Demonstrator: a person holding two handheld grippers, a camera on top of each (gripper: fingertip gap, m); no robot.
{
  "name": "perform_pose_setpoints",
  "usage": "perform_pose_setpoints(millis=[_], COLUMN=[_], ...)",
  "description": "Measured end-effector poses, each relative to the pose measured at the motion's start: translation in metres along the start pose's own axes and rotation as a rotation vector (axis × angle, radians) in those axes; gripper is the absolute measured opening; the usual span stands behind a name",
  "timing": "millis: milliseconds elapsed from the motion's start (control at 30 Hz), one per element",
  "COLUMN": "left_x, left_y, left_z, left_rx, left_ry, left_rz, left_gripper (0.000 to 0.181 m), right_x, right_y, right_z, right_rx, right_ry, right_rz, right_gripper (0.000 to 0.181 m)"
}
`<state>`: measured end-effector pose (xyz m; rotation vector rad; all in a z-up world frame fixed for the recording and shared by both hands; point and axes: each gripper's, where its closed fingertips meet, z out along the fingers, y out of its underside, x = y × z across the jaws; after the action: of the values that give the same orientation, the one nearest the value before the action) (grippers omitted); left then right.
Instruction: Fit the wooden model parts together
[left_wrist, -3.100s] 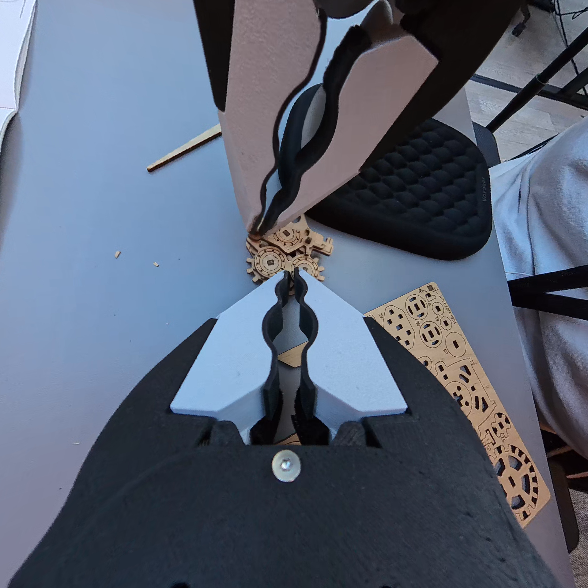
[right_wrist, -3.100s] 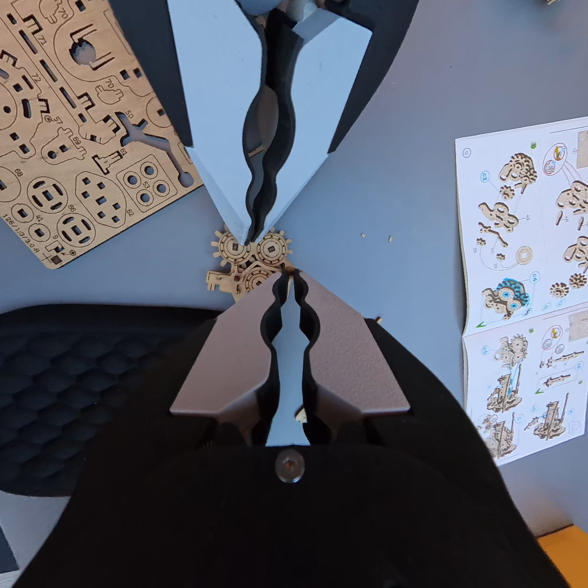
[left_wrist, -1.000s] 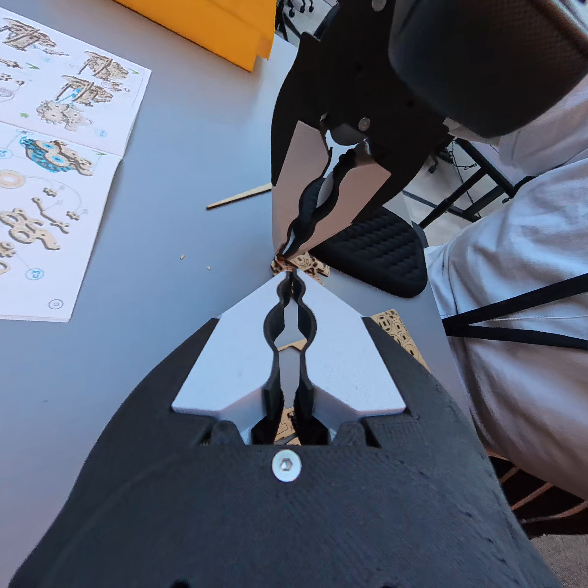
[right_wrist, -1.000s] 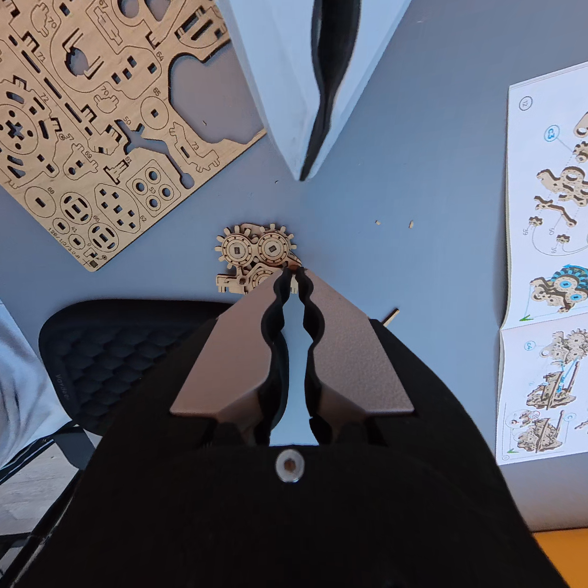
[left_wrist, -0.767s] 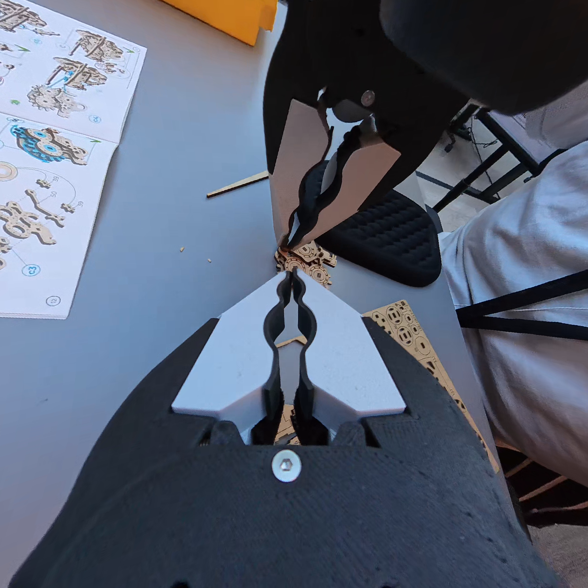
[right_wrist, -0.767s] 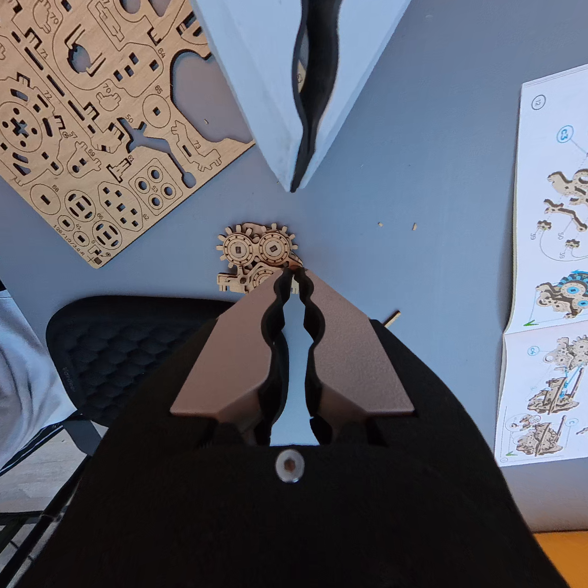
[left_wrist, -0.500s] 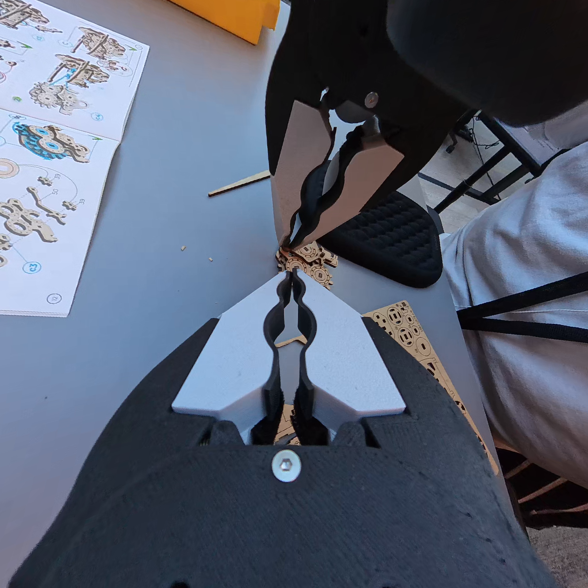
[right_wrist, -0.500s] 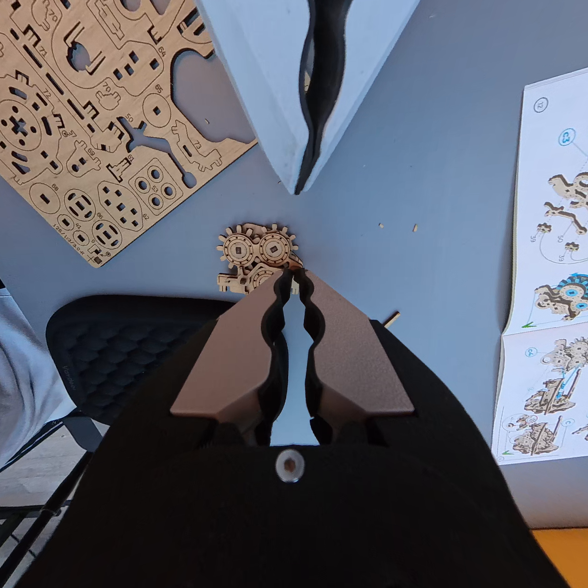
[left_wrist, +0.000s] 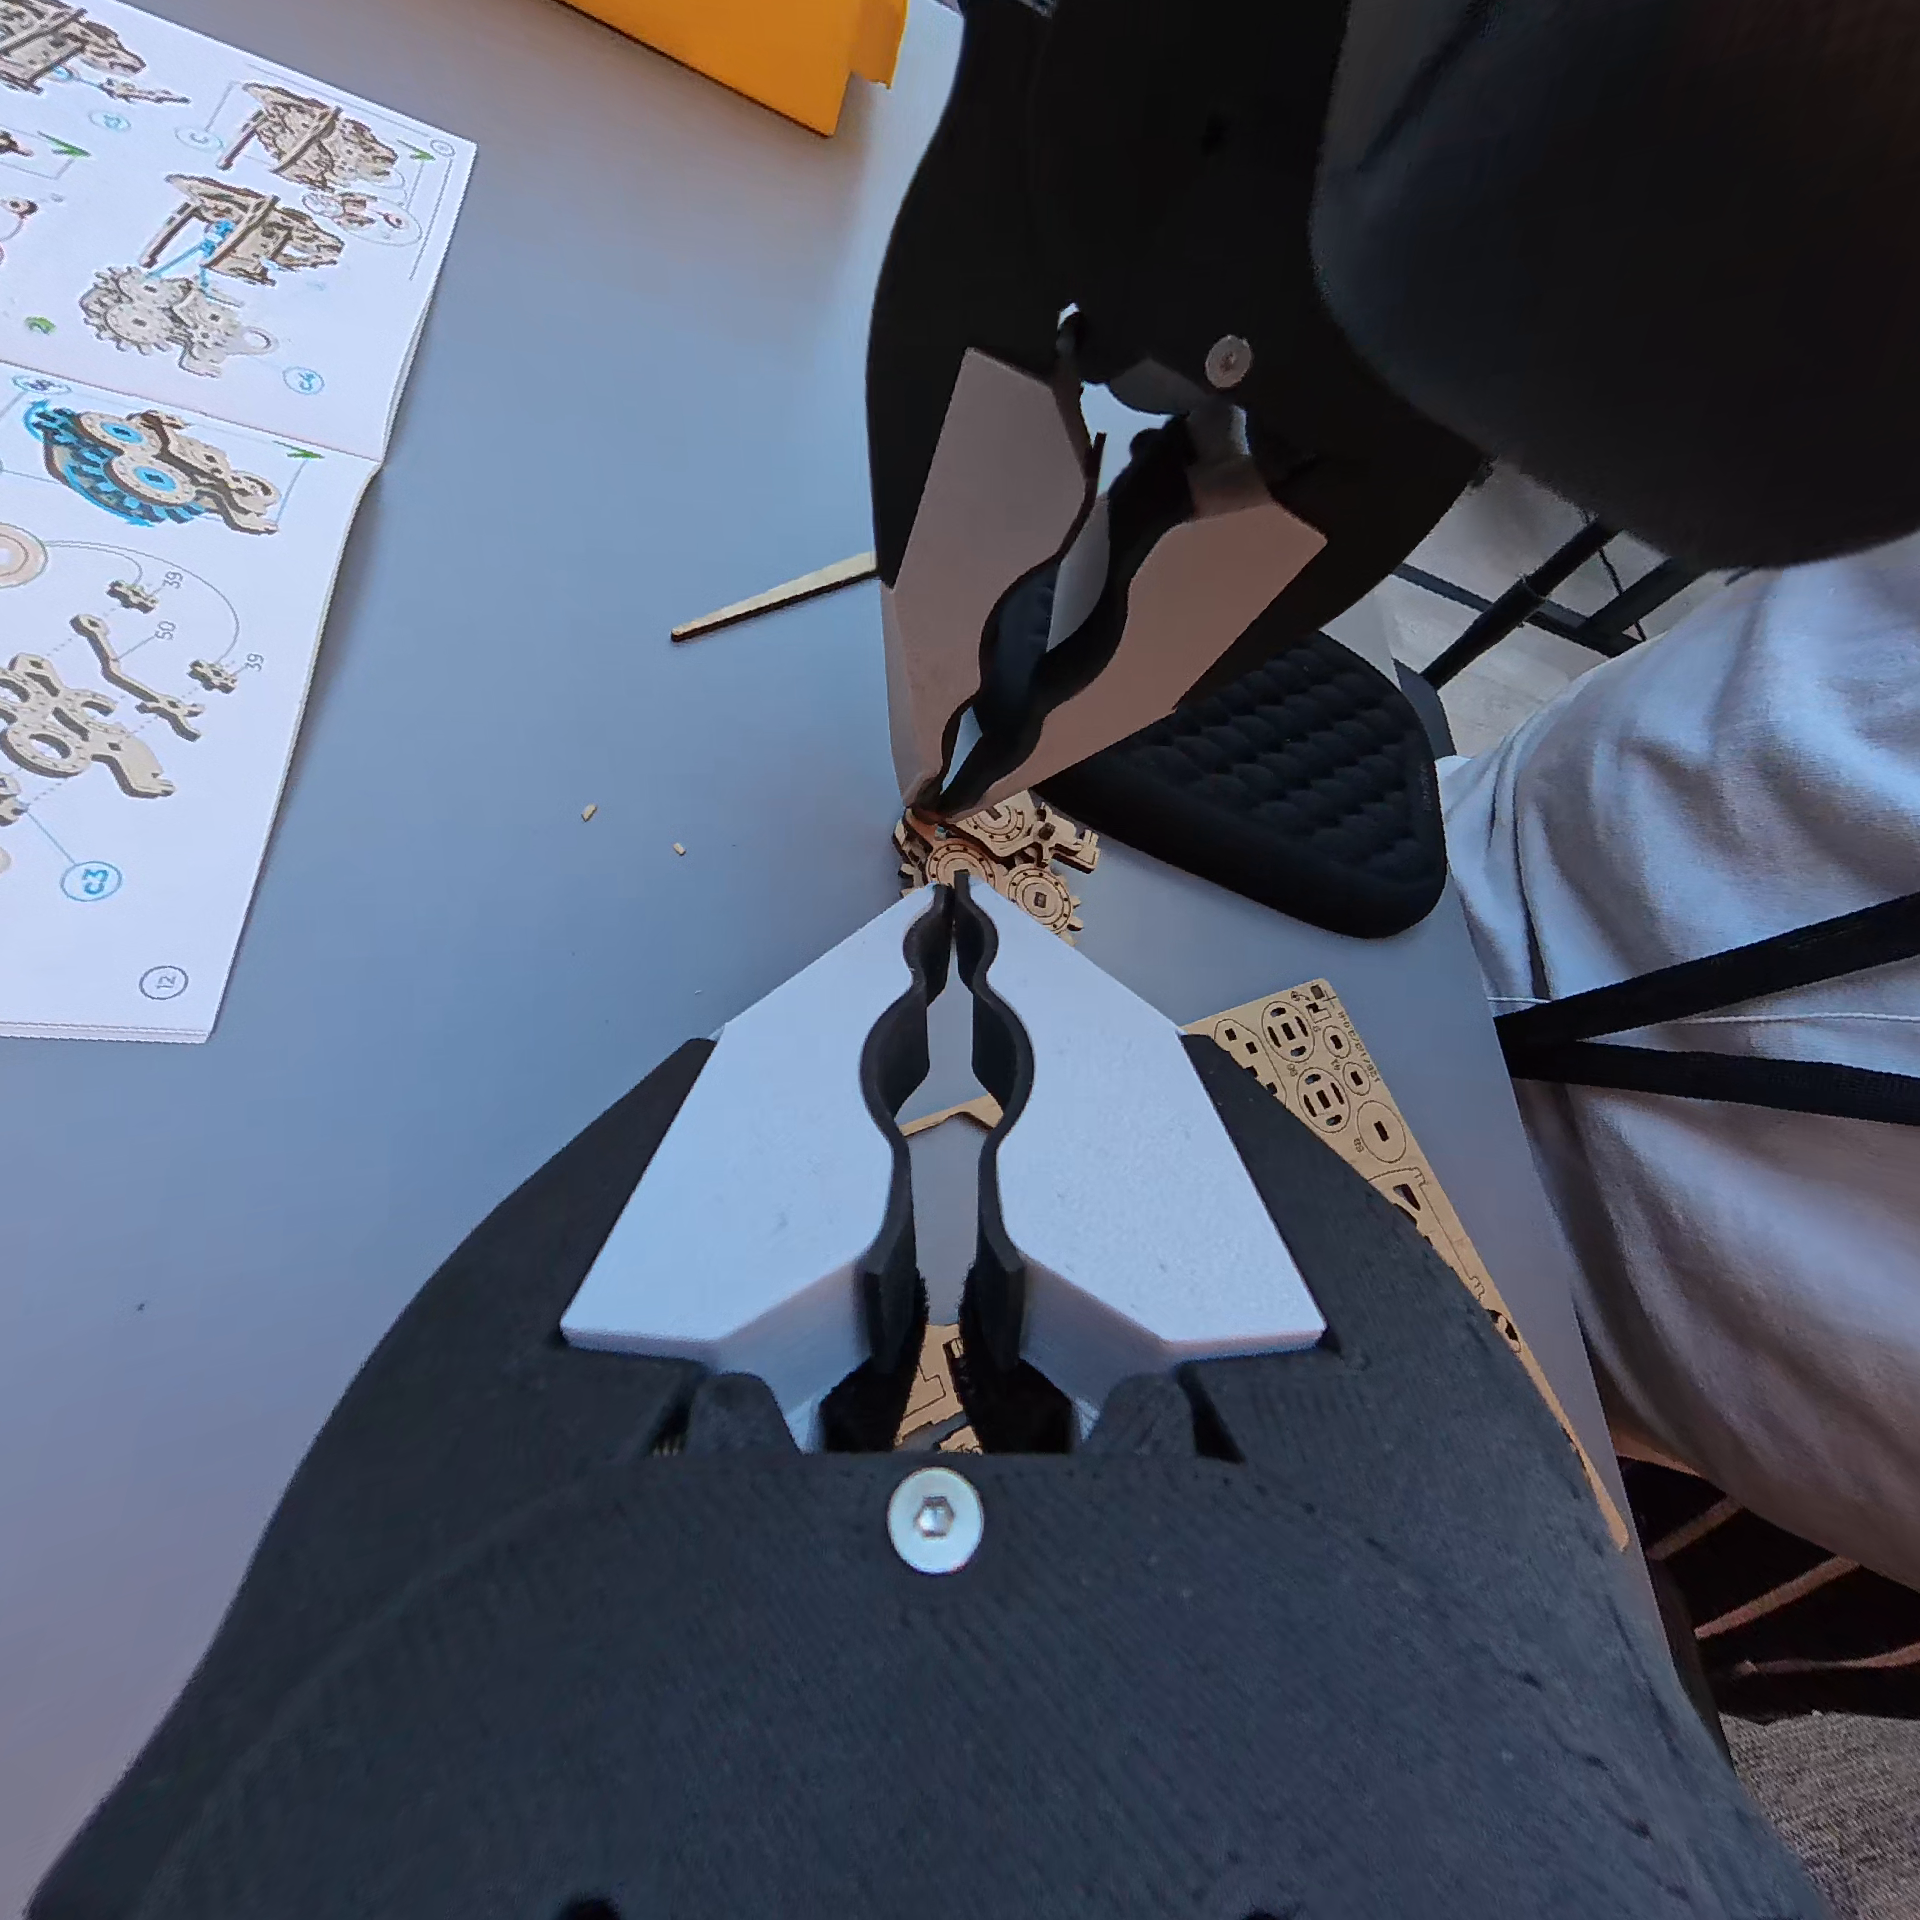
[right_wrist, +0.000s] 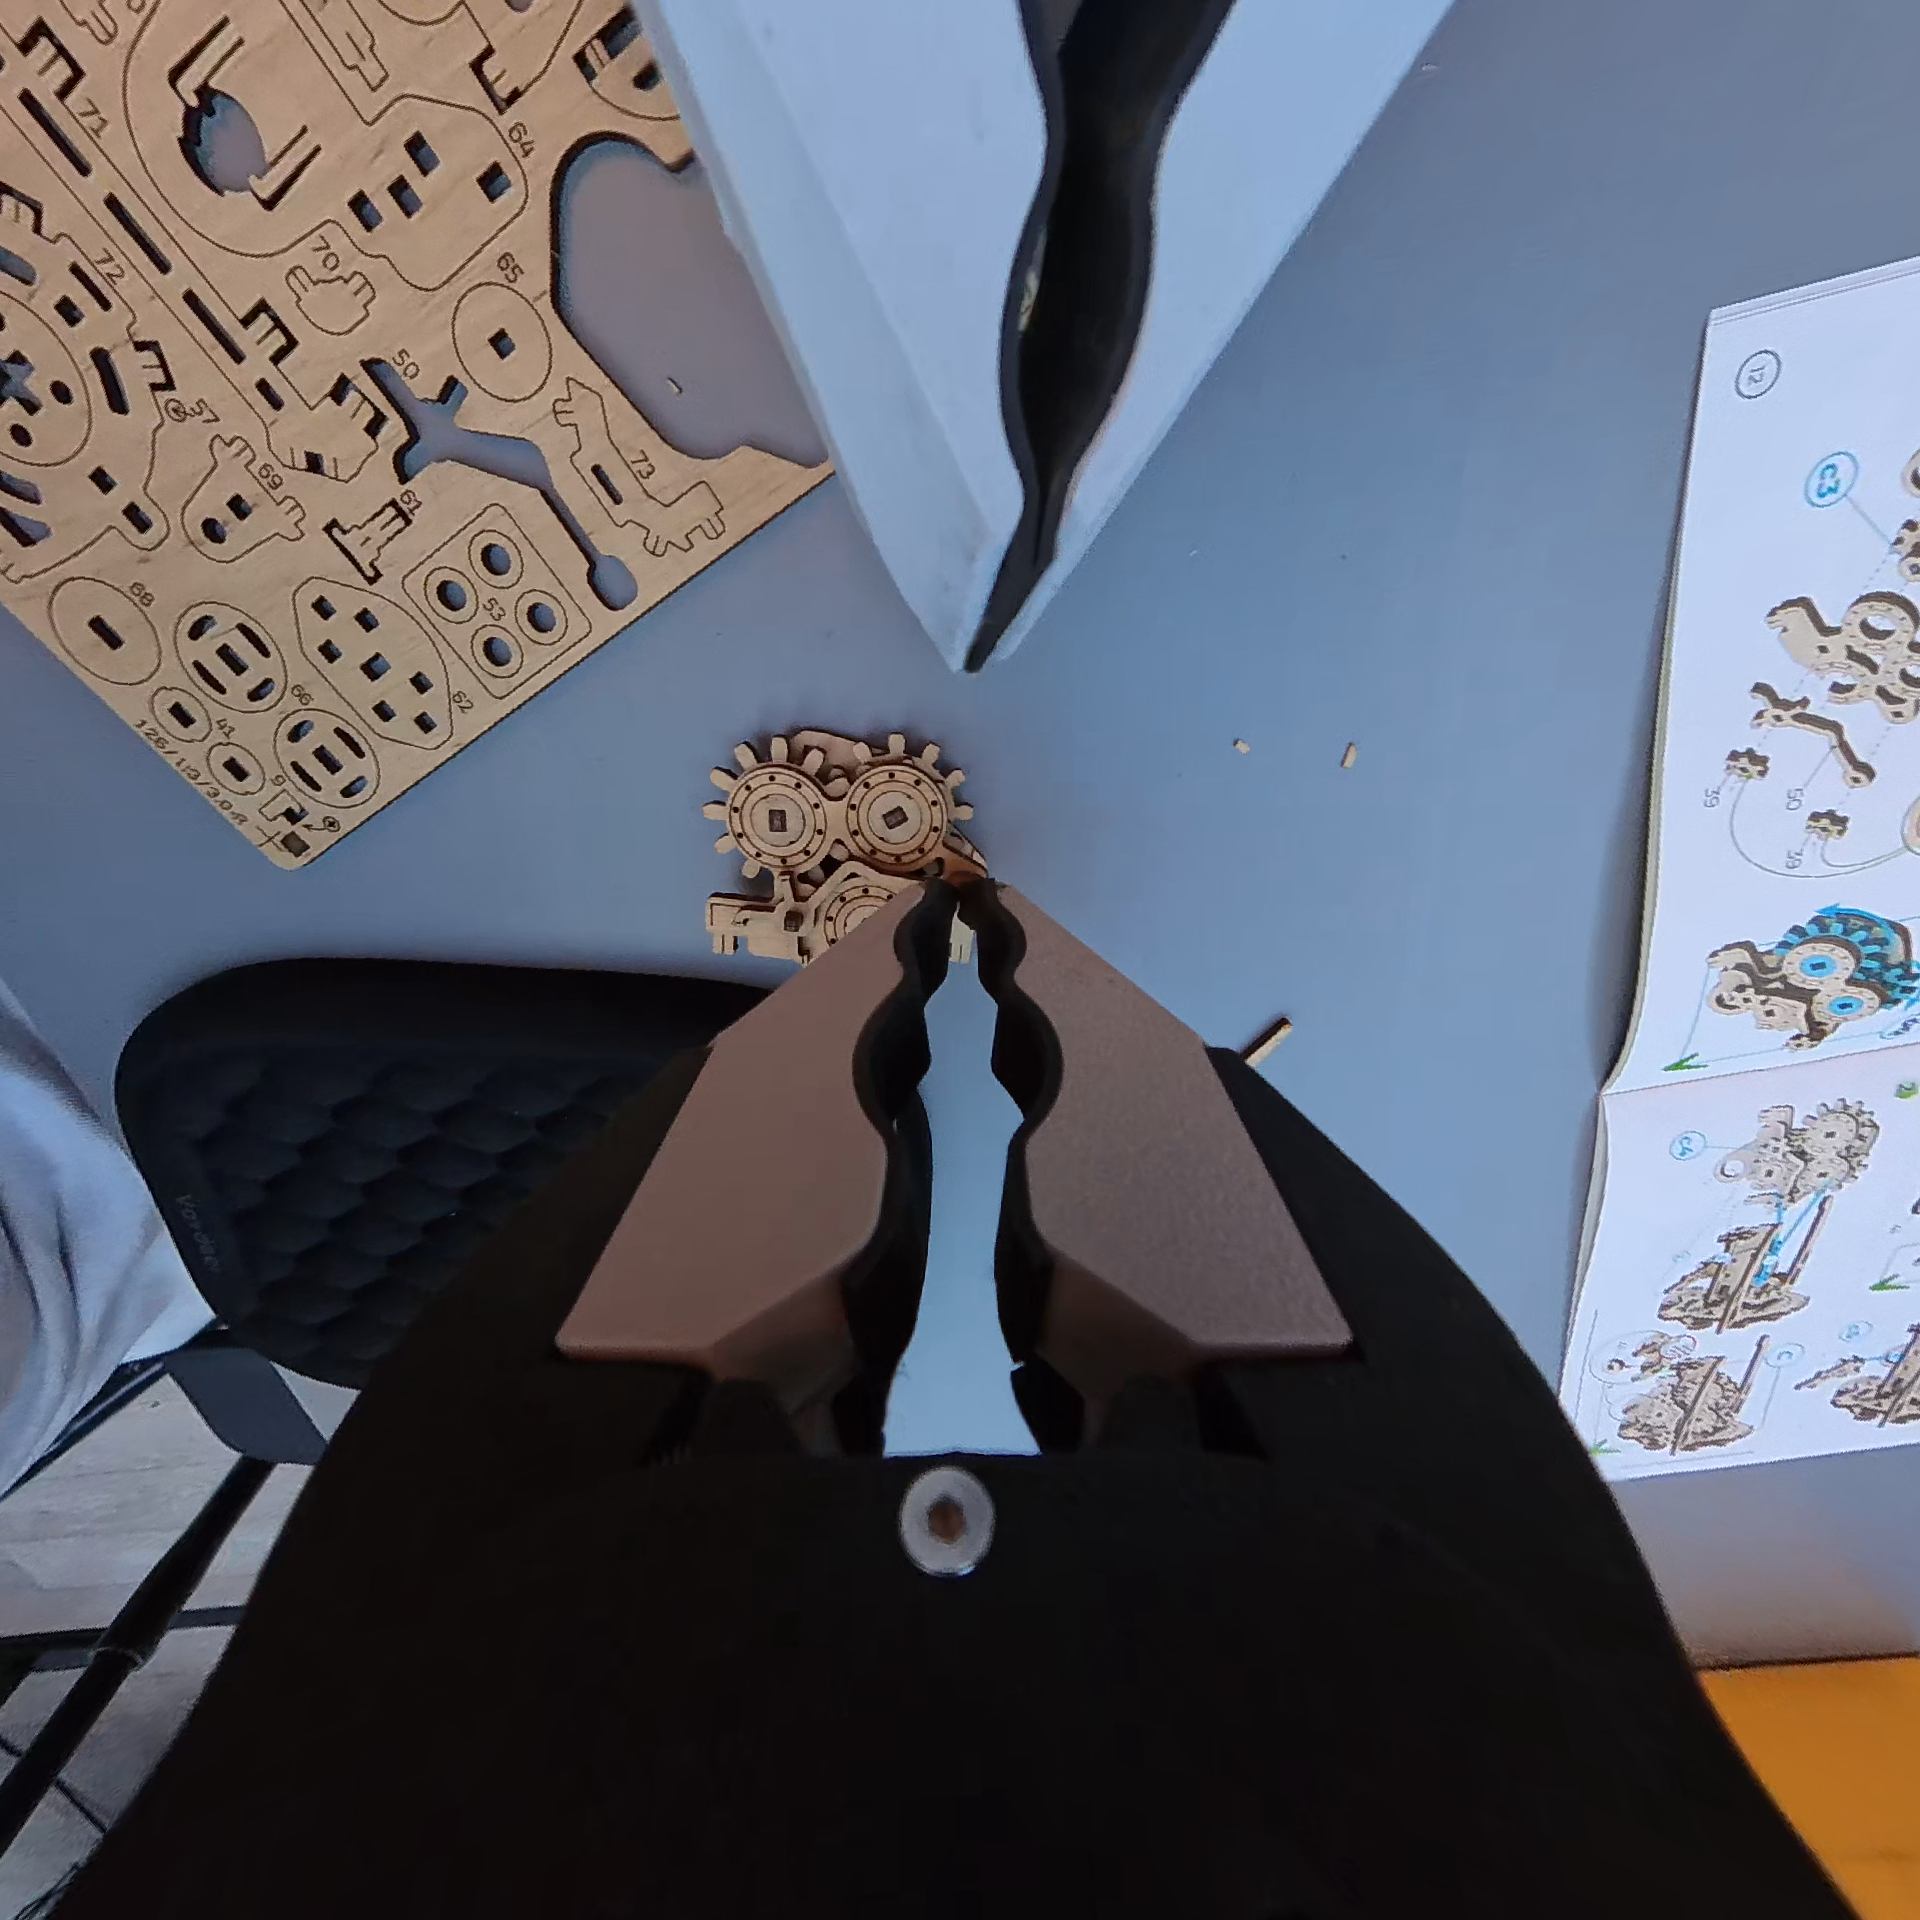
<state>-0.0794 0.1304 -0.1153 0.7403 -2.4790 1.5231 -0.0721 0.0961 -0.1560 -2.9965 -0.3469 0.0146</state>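
The wooden gear assembly is lying flat on the grey table, just beyond the black honeycomb pad. The right gripper is pressing its nearly closed tips onto the assembly's near right edge, where a small wooden piece seems to be sitting between them; whether it is actually pinched cannot be told. The left gripper is hanging with its tips closed on nothing, just short of the gears.

The right wrist view is showing the two toothed wheels side by side from above, the laser-cut parts sheet to the far left, and the left gripper's pale fingers well clear of the model. The left wrist view is showing instead the right gripper's brown fingers coming down steeply onto the model, a loose wooden stick, the orange box and a person's grey sleeve. The instruction booklet is appearing in both.

Three seconds ago the left gripper's tips were touching the gears; now it is sitting drawn back, while the right one is staying planted on the same edge.
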Motion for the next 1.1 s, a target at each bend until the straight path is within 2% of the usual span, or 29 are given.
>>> perform_pose_setpoints(millis=[300, 400, 567, 600, 1100], left_x=[0.002, 0.001, -0.001, -0.001, 0.0], left_y=[0.007, 0.01, 0.012, 0.013, 0.015], left_z=[0.009, 0.011, 0.012, 0.013, 0.014], left_rx=[-0.038, -0.05, -0.058, -0.06, -0.08], left_ry=[0.013, 0.011, 0.007, 0.005, -0.001], left_rz=[-0.011, -0.012, -0.015, -0.014, -0.003], left_gripper=[0.0, 0.0, 0.0, 0.0, 0.0], right_x=[0.003, 0.012, 0.004, 0.004, 0.004], right_y=[0.0, -0.003, -0.003, -0.003, -0.002], right_z=[-0.006, -0.016, -0.014, -0.014, -0.006], right_rx=[0.135, 0.181, 0.216, 0.22, 0.183], right_ry=[0.007, 0.079, 0.067, 0.073, 0.094], right_rz=[-0.002, -0.054, -0.115, -0.128, -0.159], right_gripper=[0.007, 0.007, 0.005, 0.0, 0.001])
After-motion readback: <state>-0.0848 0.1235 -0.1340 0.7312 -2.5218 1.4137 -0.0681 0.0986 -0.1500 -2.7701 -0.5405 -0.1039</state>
